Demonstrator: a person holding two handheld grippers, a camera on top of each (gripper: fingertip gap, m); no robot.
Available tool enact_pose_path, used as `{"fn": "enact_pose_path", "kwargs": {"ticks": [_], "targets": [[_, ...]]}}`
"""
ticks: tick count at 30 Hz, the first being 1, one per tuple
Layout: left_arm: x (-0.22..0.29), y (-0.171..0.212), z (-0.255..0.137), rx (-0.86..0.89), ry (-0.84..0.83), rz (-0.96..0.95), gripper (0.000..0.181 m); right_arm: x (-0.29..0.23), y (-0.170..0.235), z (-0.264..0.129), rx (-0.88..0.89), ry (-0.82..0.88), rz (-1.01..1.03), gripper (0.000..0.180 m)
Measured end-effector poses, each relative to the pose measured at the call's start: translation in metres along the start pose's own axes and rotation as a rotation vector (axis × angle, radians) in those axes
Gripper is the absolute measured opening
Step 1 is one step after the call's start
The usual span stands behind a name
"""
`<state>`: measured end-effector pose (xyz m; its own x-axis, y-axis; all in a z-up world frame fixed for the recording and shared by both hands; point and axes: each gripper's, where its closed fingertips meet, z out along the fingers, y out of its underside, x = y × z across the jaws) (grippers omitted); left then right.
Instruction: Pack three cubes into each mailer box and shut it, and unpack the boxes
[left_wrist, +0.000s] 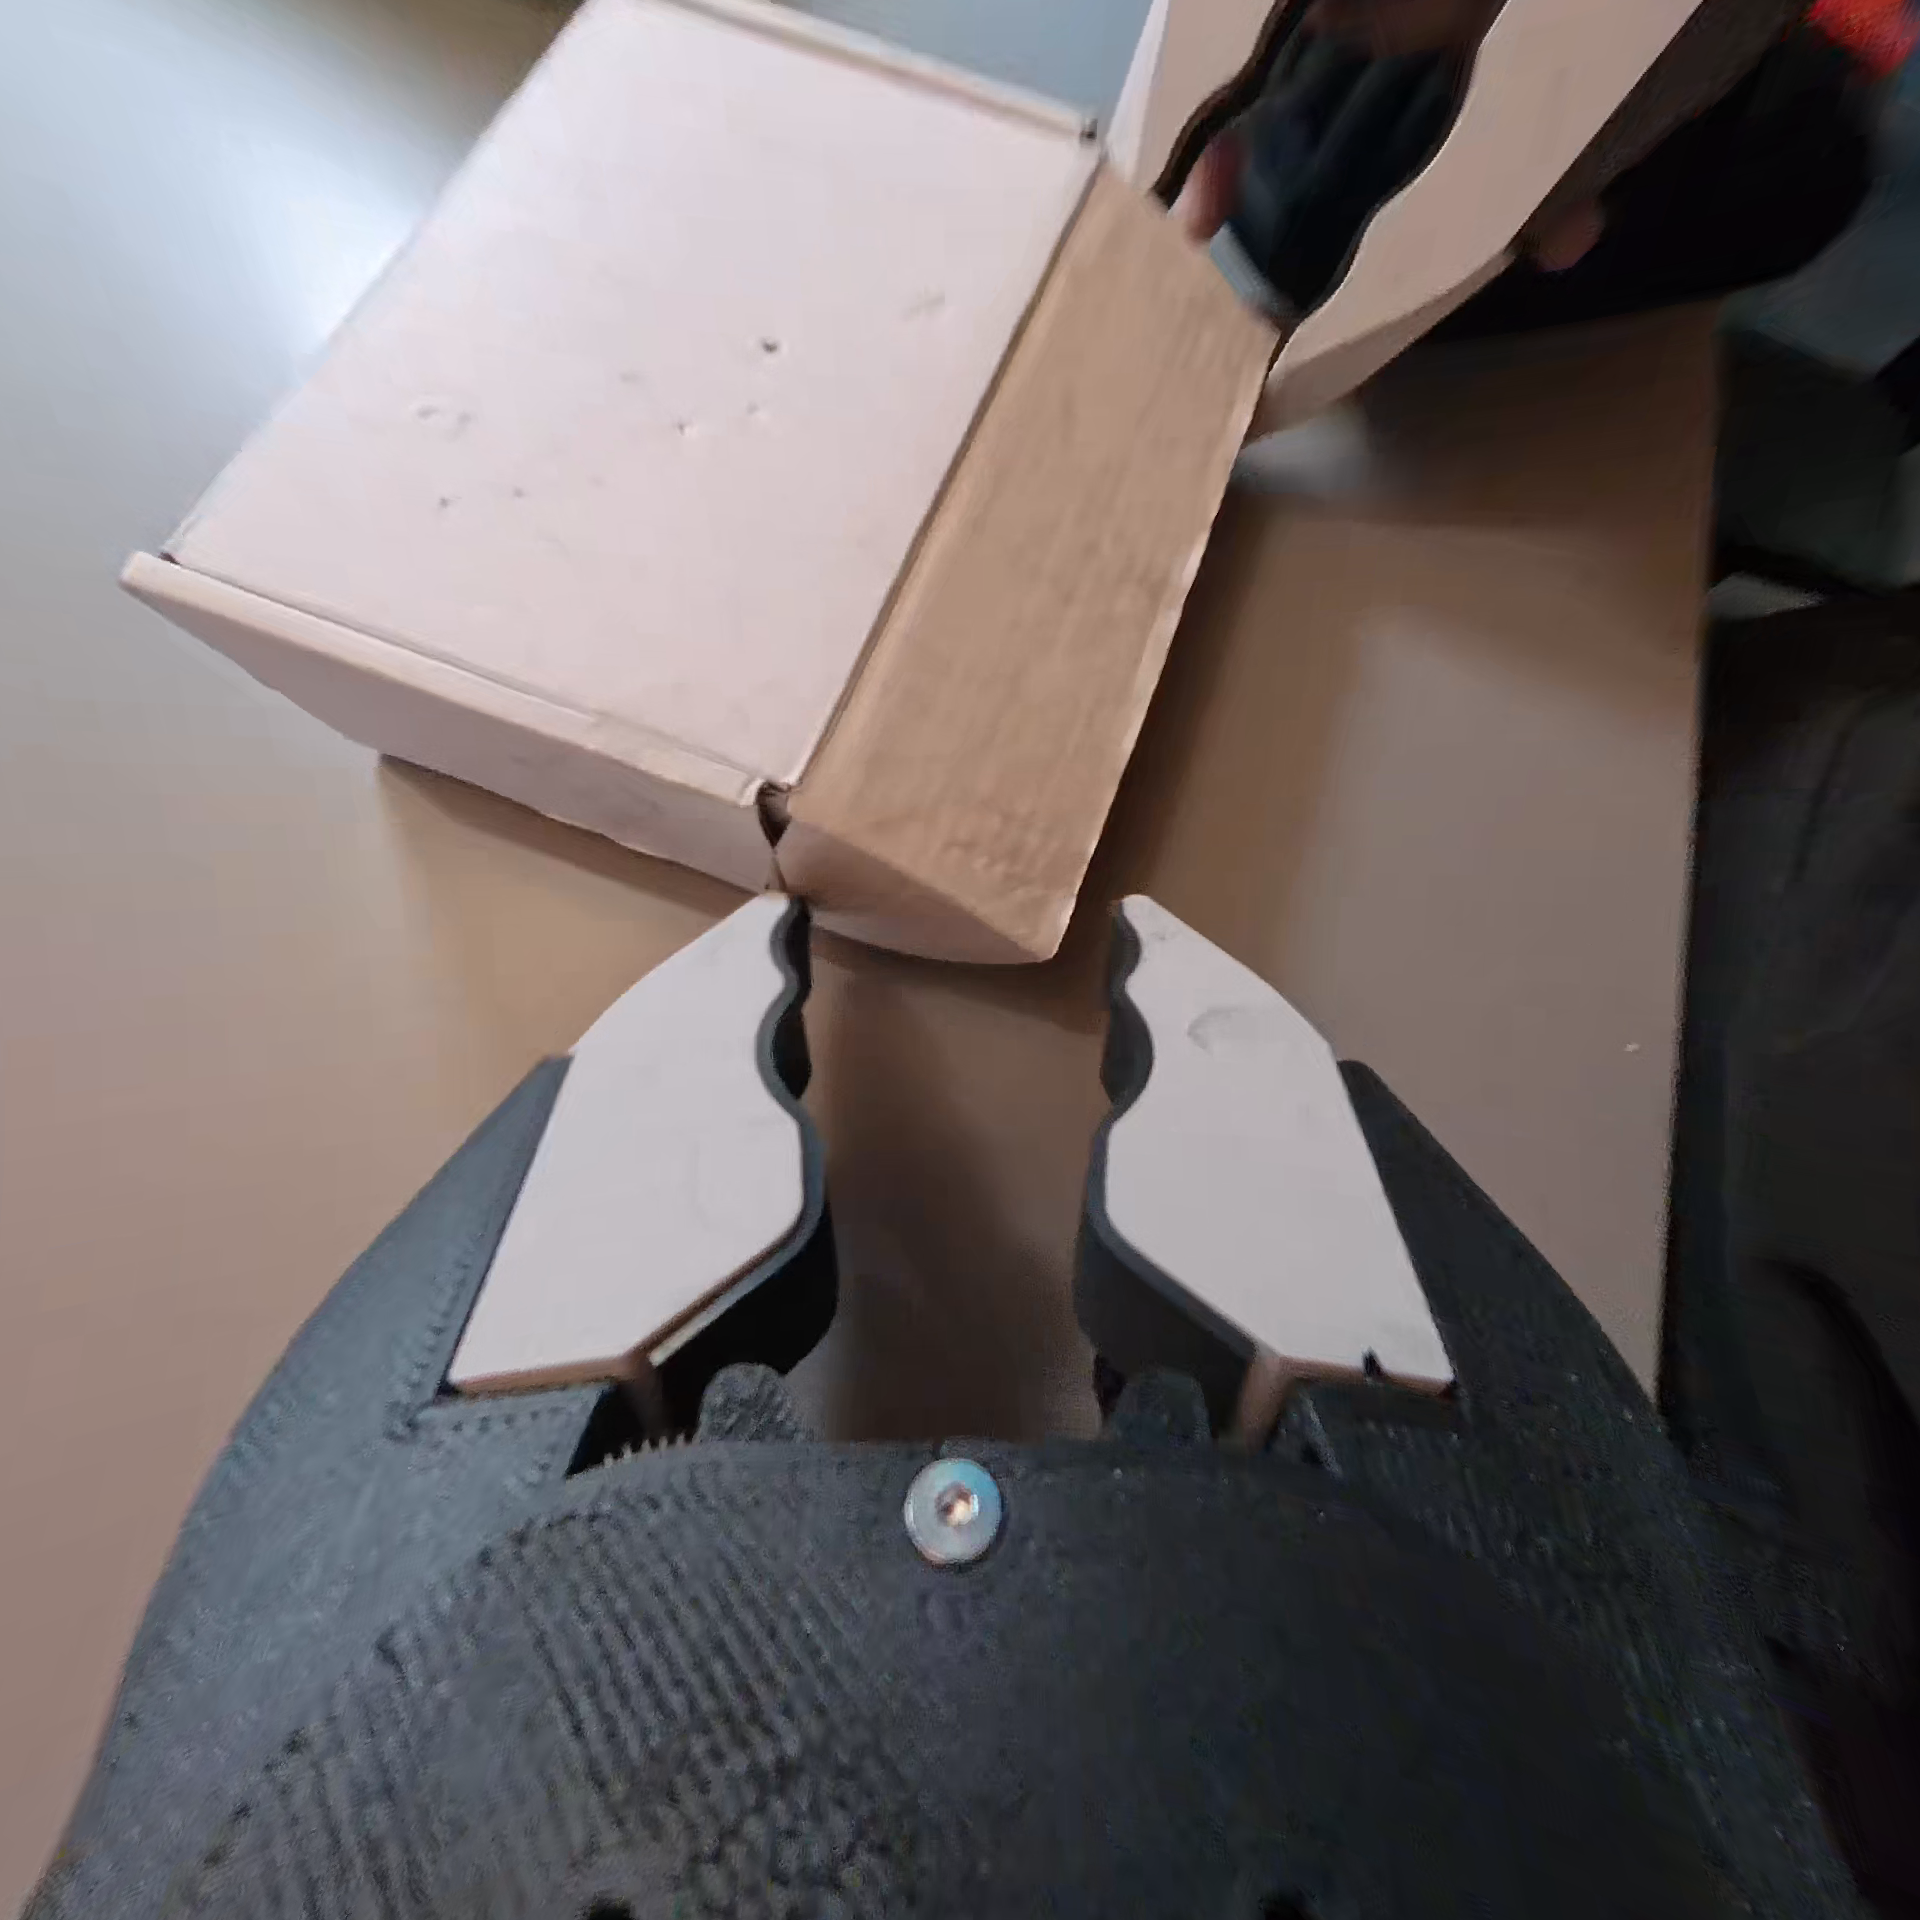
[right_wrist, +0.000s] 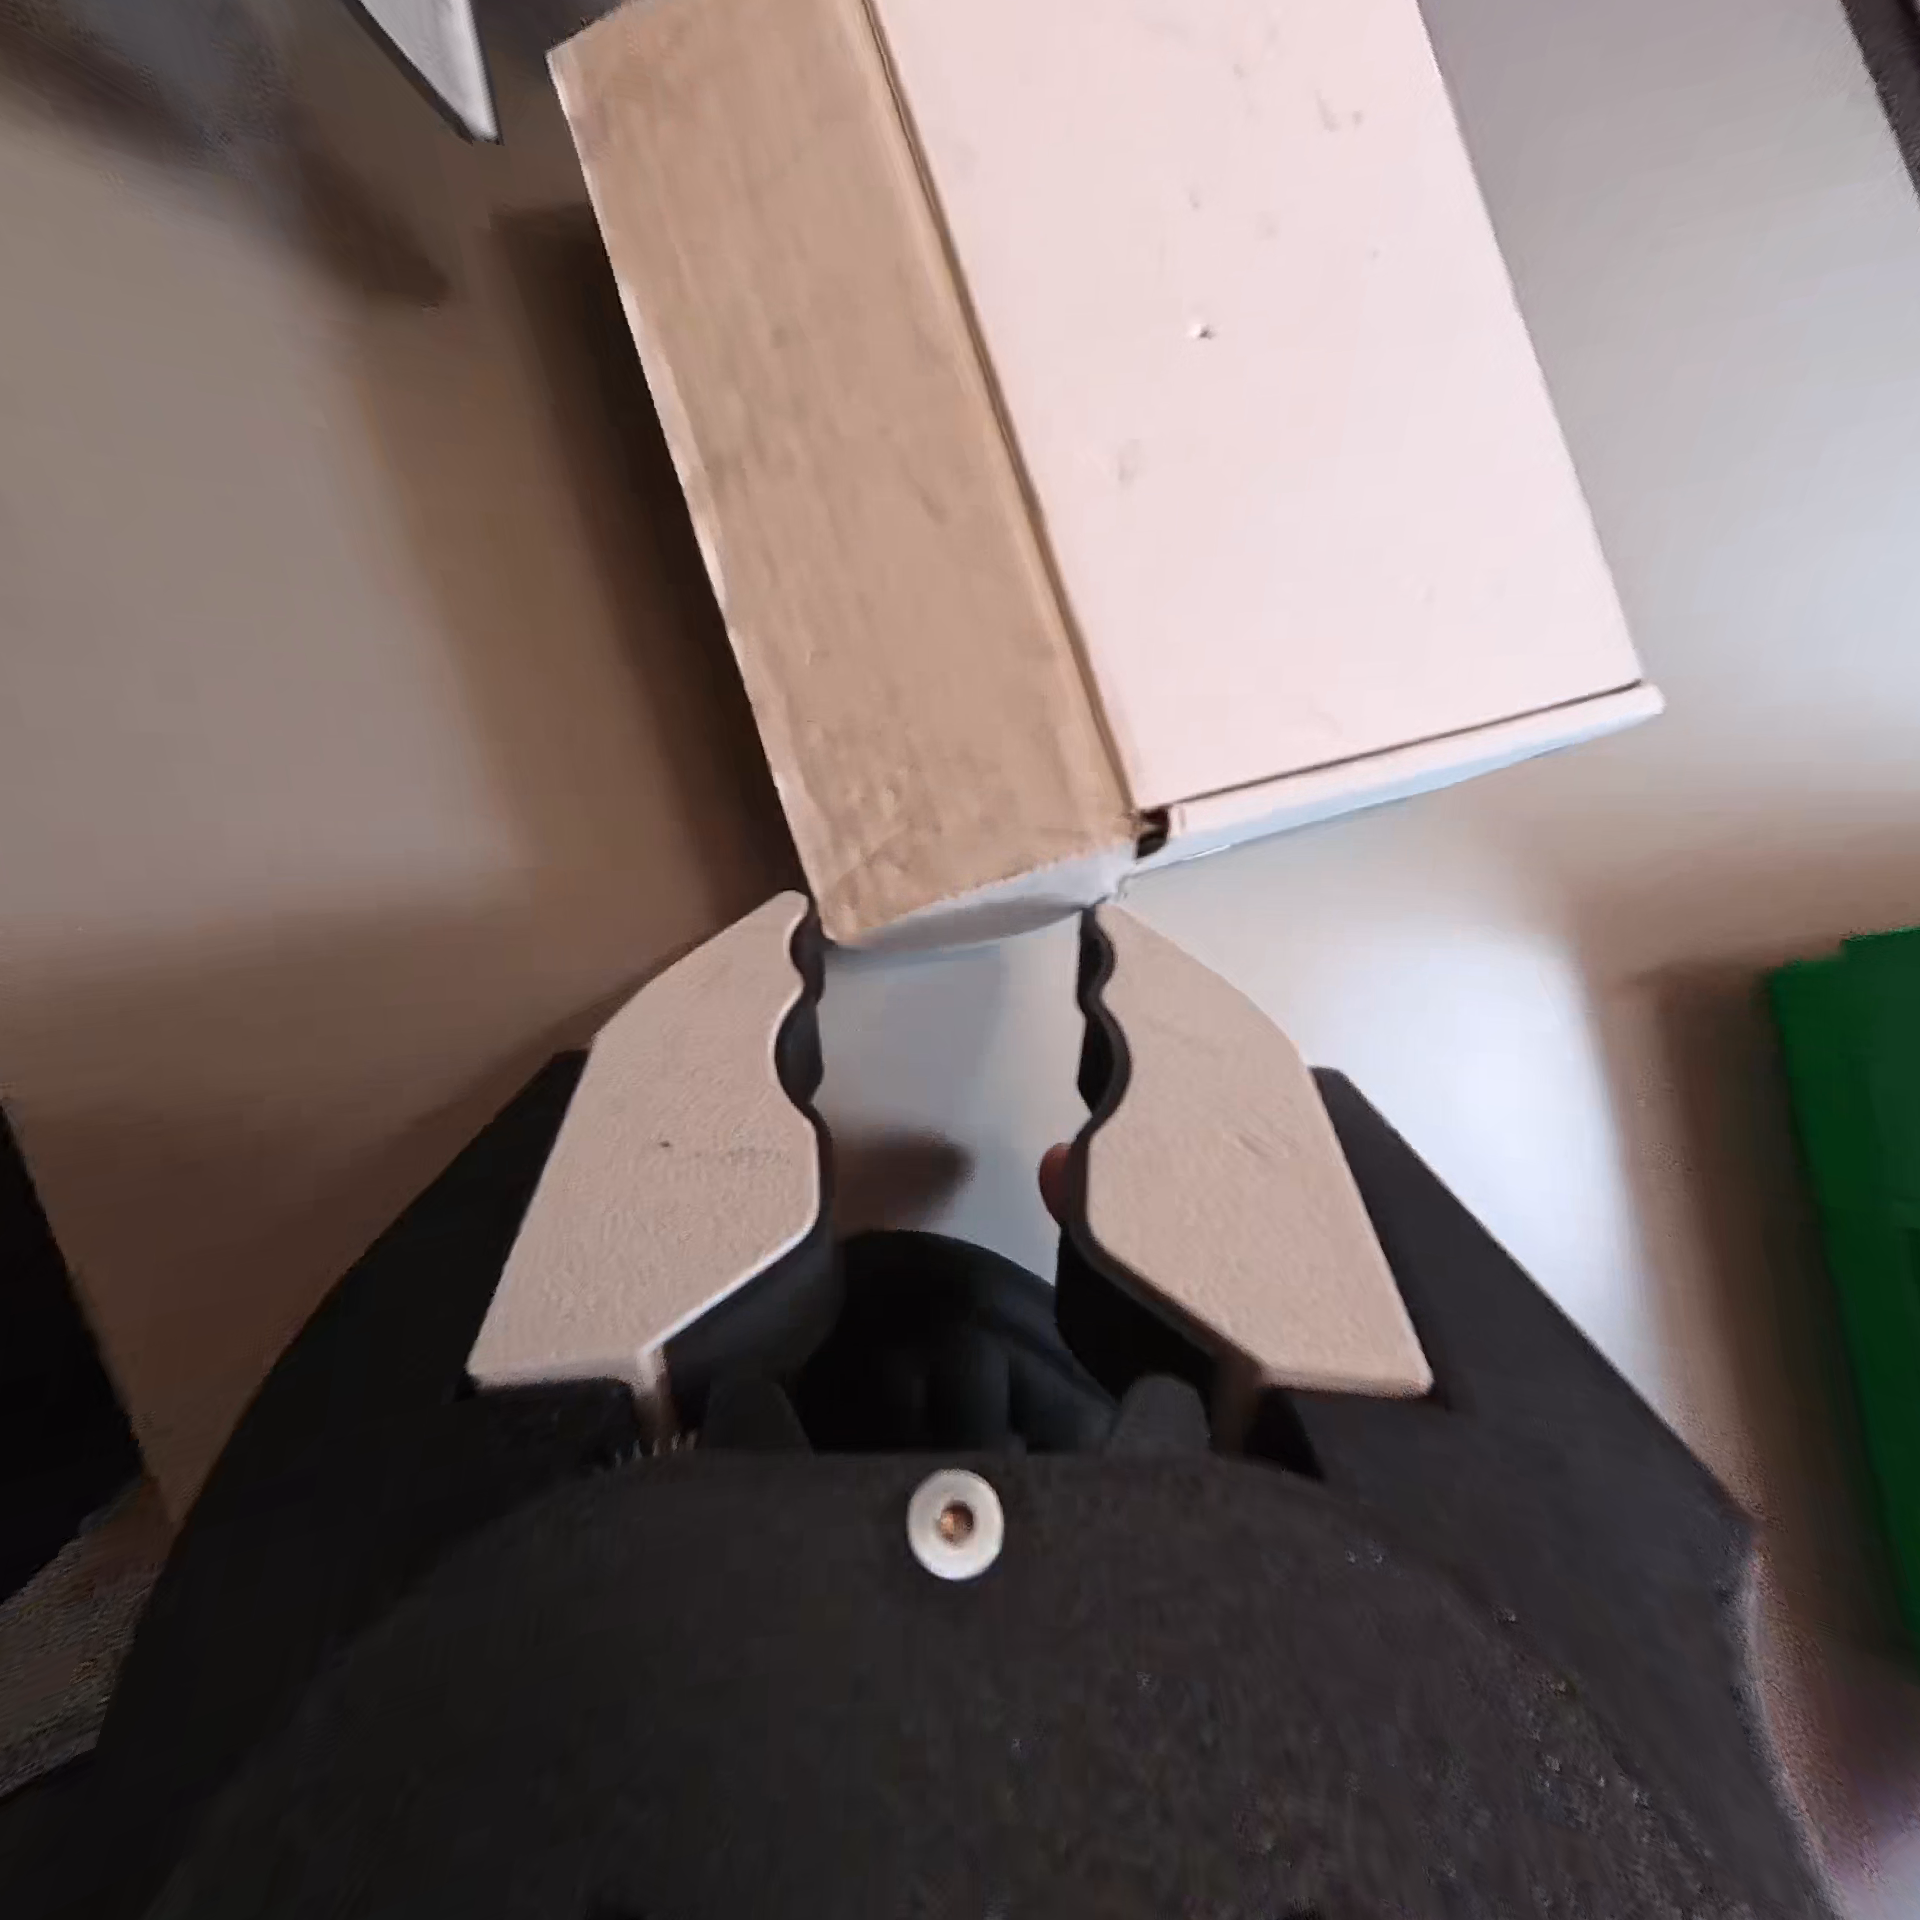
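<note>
The mailer box lies shut on the table, its brown front flap angled outward. Both the left gripper and the right gripper have fingers apart, empty, one at each end of that flap. Engage both ends evenly, probably to avoid creasing the cardboard.

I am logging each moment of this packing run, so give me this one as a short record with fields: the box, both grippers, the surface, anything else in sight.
box: pale cardboard mailer box, lid down, brown front flap angled out from it
left gripper: open, empty, at one end of the flap
right gripper: open, empty, at the flap's other end
surface: tan table
other: green object at the right edge of the right wrist view, kind unclear
cubes: none visible
</note>
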<state>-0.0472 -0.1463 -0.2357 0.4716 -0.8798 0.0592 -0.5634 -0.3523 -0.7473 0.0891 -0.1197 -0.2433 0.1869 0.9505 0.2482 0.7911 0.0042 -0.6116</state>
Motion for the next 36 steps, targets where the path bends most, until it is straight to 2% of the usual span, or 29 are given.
{"fn": "enact_pose_path", "kwargs": {"ticks": [1, 3, 6, 8, 10, 17, 22, 25, 30, 33, 36], "targets": [[-0.002, 0.003, 0.002, -0.030, -0.032, 0.019, 0.048, -0.002, -0.001, 0.000, 0.004, 0.004, 0.001, 0.041], [-0.002, 0.003, 0.004, -0.049, -0.067, 0.032, 0.045, -0.005, -0.001, -0.001, 0.006, -0.023, 0.034, 0.037], [0.008, 0.001, 0.002, -0.072, 0.000, -0.039, 0.033, -0.013, -0.006, -0.006, 0.037, -0.147, 0.131, 0.030], [0.009, -0.001, 0.001, -0.080, 0.014, -0.101, 0.034, -0.015, -0.011, -0.009, 0.050, -0.236, 0.227, 0.029], [0.008, -0.003, 0.000, -0.073, 0.013, -0.124, 0.035, -0.011, -0.009, -0.008, 0.040, -0.261, 0.240, 0.030], [0.004, 0.001, 0.003, -0.029, 0.019, -0.122, 0.034, -0.003, 0.000, 0.003, 0.019, -0.160, 0.140, 0.037], [-0.005, 0.008, 0.007, -0.058, -0.027, -0.160, 0.024, 0.000, 0.000, 0.009, 0.018, -0.100, 0.064, 0.037], [-0.011, 0.013, 0.001, -0.105, -0.059, -0.120, 0.038, 0.002, -0.001, 0.002, 0.019, -0.133, 0.092, 0.045], [-0.016, -0.006, -0.015, -0.006, 0.028, -0.130, 0.062, 0.017, -0.007, -0.014, 0.043, -0.195, 0.233, 0.058], [-0.034, -0.014, -0.010, 0.030, 0.048, -0.092, 0.075, 0.022, -0.011, -0.007, 0.047, -0.235, 0.296, 0.069], [-0.044, -0.011, 0.007, -0.005, 0.106, -0.059, 0.077, 0.021, -0.011, 0.002, 0.034, -0.311, 0.278, 0.069]]}}
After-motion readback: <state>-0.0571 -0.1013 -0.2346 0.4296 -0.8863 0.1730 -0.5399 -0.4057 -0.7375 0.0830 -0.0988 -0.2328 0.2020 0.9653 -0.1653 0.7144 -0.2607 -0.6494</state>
